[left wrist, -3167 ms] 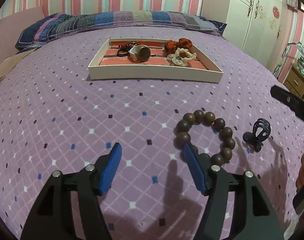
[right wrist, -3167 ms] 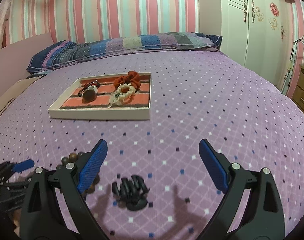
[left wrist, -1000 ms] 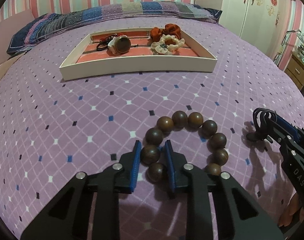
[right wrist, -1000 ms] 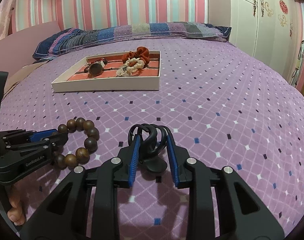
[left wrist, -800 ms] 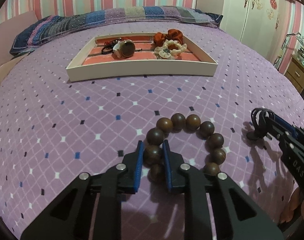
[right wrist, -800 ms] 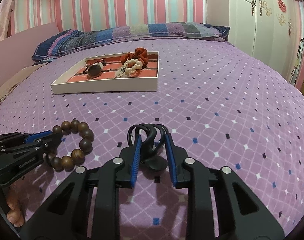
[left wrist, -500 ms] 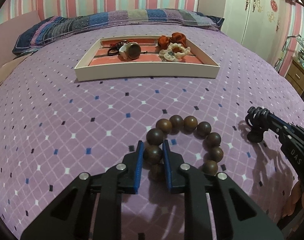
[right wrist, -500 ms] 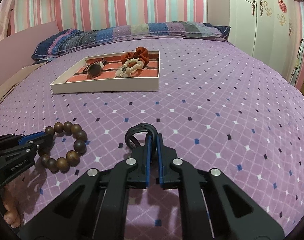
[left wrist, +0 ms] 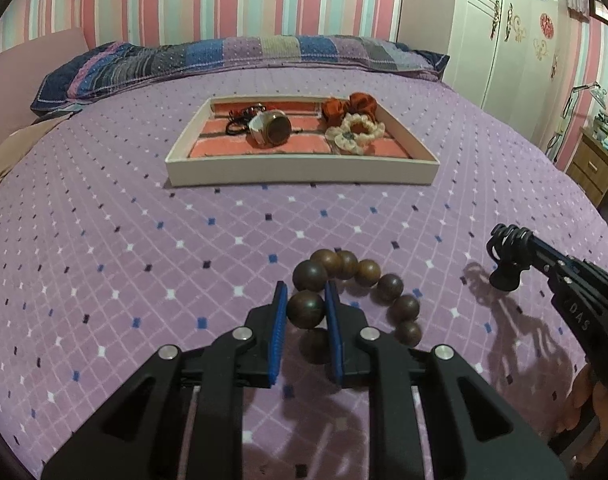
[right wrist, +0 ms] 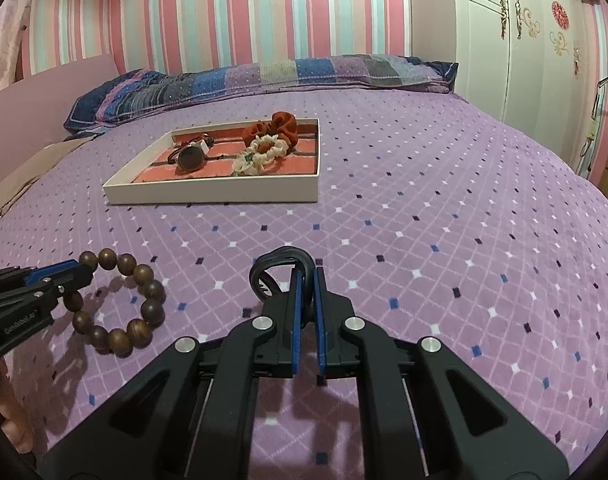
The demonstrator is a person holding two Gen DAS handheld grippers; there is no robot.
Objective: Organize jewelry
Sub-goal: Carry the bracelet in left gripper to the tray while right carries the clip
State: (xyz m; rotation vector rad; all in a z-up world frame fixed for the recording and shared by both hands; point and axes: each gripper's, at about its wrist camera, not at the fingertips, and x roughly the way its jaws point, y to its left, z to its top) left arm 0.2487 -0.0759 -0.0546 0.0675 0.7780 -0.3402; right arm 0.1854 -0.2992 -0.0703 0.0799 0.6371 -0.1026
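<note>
Both grippers, spread wide over the bedspread a few seconds back, now each pinch an item; right gripper (right wrist: 307, 280) has gone from a loose bracket around the hair claw (right wrist: 278, 270) to jaws pressed nearly together on it, squeezing the claw's body so the curved black teeth stick out ahead of the pads; left gripper (left wrist: 304, 304) holds one wooden bead of the bracelet (left wrist: 355, 280) between its blue pads, the opening barely changed over the last second.

Bracelet: the pinched bead sits at the near-left of the loop; the remaining beads trail right and appear partly lifted, partly sagging toward the bedspread (left wrist: 144, 240); shadow beneath suggests it is coming clear; grip on a single bead is likely chosen because the loop is too wide to span.

Hair claw: seen from the left view at (left wrist: 507, 256), held at the tip of the right gripper just above the cover; contact with the fabric cannot be settled.

Tray (left wrist: 300, 168): well ahead of both grippers, near the pillows; already holds a watch (left wrist: 270, 128) on the left, an orange scrunchie (left wrist: 349, 106) and a cream scrunchie (left wrist: 353, 132) on the right; front strip of the orange lining looks free.

Judgement: pick-up stage done for both items; carry to the tray remains; risk is the round bead rolling out of the pads, and the bracelet swinging.
</note>
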